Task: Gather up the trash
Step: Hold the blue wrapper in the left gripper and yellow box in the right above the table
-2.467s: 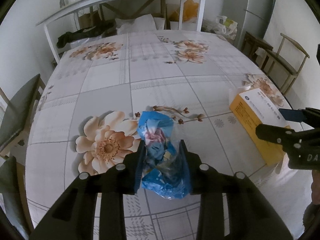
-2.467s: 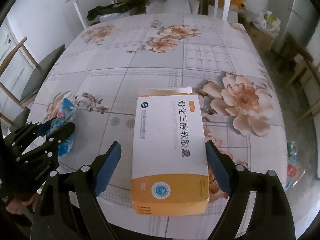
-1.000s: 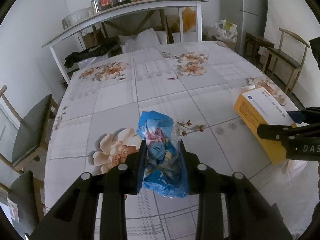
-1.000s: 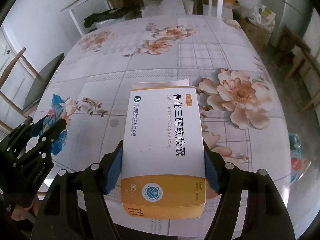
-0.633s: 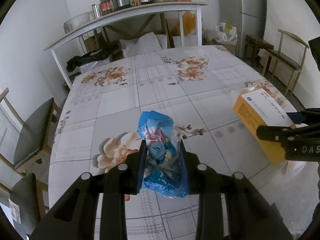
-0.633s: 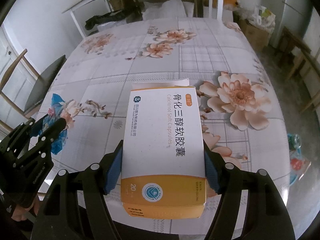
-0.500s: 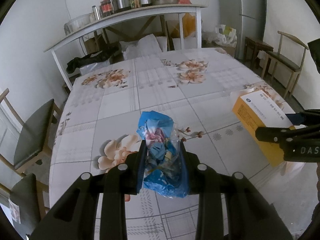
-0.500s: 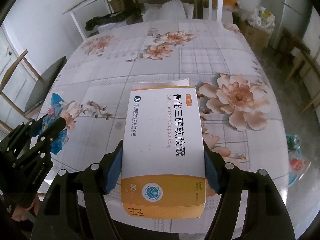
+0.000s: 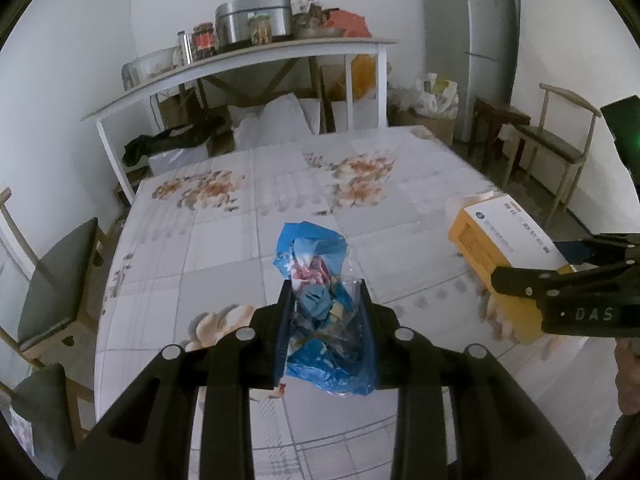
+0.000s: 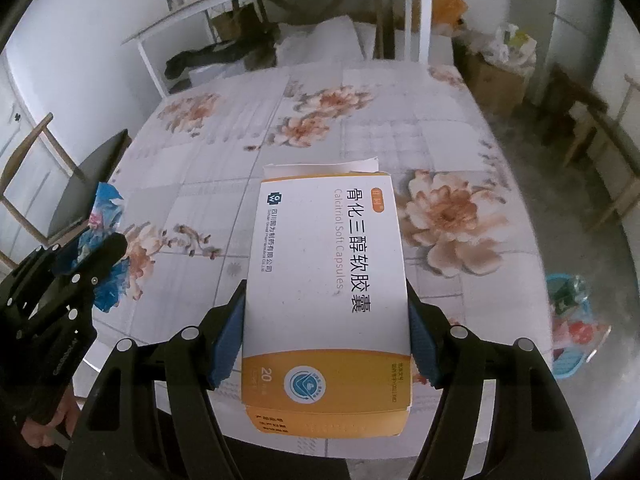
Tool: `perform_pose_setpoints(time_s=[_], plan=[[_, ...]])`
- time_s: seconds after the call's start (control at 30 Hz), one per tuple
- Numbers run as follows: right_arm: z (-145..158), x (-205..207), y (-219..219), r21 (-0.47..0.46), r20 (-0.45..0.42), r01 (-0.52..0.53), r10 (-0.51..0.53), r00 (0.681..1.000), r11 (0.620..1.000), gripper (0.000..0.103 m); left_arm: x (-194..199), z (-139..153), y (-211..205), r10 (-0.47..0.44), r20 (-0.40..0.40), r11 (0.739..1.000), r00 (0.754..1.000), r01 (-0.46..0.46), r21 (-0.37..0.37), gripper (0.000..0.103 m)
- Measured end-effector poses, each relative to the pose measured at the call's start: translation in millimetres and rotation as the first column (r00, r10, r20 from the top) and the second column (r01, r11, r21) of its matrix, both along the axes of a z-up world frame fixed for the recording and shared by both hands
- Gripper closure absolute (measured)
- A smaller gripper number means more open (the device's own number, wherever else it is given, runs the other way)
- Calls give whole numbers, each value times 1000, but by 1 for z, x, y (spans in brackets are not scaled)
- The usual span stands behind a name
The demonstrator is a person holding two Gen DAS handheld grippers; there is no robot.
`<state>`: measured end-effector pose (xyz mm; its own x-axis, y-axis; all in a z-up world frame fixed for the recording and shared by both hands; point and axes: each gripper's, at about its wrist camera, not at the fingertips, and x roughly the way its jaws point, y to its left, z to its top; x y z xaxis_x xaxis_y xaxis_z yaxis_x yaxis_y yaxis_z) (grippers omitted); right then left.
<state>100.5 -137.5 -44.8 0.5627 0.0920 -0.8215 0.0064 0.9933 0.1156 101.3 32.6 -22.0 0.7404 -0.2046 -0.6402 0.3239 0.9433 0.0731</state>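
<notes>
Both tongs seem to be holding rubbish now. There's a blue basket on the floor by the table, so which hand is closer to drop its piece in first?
Probably the right tongs: the blue basket sits on their side, the medicine box clamped.

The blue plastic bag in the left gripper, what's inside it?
Through the clear part of the blue plastic bag, held by the left gripper, crumpled blue, pink and yellowish scraps show. The opaque blue bottom and the gripper's fingers hide the rest.
</notes>
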Motion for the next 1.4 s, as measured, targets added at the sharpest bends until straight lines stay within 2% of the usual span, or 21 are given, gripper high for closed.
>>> perform_pose_setpoints(time_s=[0.17, 0.5, 1.0, 1.2, 1.4], plan=[[8, -3, -5, -10, 13, 18, -18, 1000, 1000, 36, -4, 8, -8, -27, 19, 999, 999, 27, -17, 74], [13, -7, -3, -41, -17, 57, -58, 998, 998, 36, 0, 0, -9, -68, 7, 995, 998, 68, -78, 74], [18, 11, 30, -12, -92, 58, -59, 994, 998, 36, 5, -4, 33, -37, 0, 983, 999, 37, -182, 74], [17, 10, 31, 44, -87, 55, -51, 995, 998, 36, 4, 1, 39, -10, 9, 985, 1000, 11, -175, 74], [23, -6, 3, 104, -44, 81, -77, 996, 991, 36, -3, 17, 12, -52, 34, 990, 998, 56, -133, 74]])
